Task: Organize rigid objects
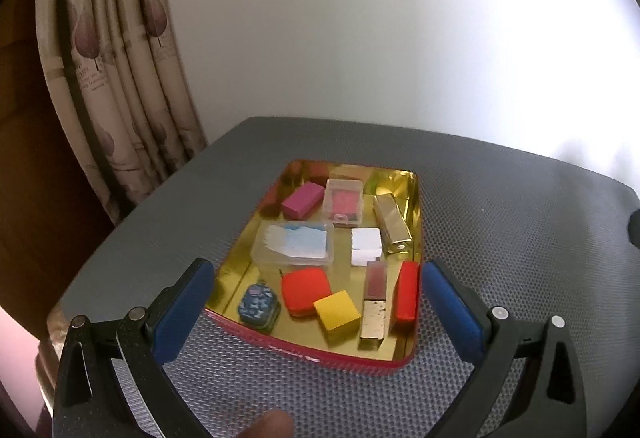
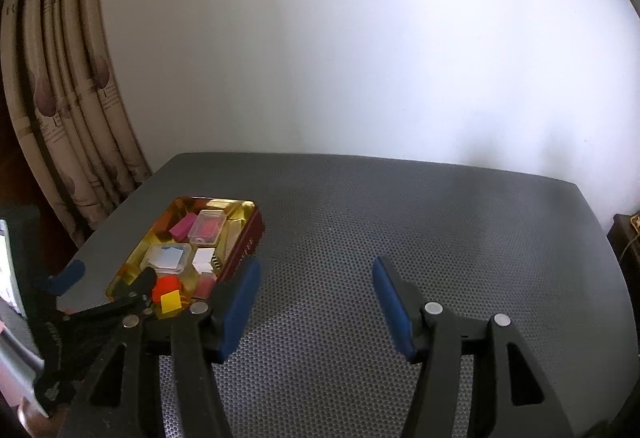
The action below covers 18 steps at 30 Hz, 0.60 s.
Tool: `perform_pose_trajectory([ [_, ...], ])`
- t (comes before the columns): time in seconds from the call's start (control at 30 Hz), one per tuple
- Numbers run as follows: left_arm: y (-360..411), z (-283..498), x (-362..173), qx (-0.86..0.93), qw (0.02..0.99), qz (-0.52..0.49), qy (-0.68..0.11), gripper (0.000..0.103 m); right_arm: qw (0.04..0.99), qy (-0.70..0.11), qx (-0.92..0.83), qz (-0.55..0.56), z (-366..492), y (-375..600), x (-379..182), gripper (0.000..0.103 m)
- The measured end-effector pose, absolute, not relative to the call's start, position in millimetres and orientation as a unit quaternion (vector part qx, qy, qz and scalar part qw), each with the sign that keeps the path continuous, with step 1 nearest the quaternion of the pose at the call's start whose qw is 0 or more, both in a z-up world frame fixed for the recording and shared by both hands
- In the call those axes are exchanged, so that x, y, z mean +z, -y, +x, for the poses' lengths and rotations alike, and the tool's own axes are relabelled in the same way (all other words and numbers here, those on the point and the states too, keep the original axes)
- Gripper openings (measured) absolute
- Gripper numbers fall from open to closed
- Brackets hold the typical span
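Observation:
A red tin tray with a gold inside (image 1: 240, 250) sits on the grey mesh table and holds several small rigid objects: a magenta block (image 1: 303, 200), two clear plastic boxes (image 1: 344, 201) (image 1: 296, 242), a white block (image 1: 366, 246), a gold tube (image 1: 392, 224), an orange-red pad (image 1: 306, 290), a yellow cube (image 1: 337, 314), a lip-gloss tube (image 1: 375, 302), a red block (image 1: 407, 292) and a blue patterned tin (image 1: 259, 305). My left gripper (image 1: 318, 308) is open, its jaws either side of the tray's near end. My right gripper (image 2: 316, 306) is open and empty over bare table, right of the tray (image 2: 248, 246).
The grey mesh table (image 2: 400, 217) stands against a white wall. A patterned curtain (image 1: 108, 77) hangs at the left. The left gripper's body (image 2: 100, 302) shows at the left of the right wrist view. A dark object (image 2: 626, 238) stands past the table's right edge.

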<state>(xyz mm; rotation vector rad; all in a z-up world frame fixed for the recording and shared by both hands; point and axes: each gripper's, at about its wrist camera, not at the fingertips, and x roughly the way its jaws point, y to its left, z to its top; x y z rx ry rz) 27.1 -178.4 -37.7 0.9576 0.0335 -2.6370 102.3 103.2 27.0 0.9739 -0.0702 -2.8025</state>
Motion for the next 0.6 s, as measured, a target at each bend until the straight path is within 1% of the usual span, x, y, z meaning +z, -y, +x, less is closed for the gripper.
perform_pose_trajectory([
  [0.33, 182, 15, -43, -0.924, 0.159, 0.346, -0.032, 0.103, 0.085, 0.015, -0.94, 0.33, 102, -101, 21, 0.06],
  [0.6, 183, 11, -51, -0.92, 0.141, 0.363, -0.03, 0.103, 0.084, 0.009, -0.939, 0.334, 102, -99, 18, 0.06],
])
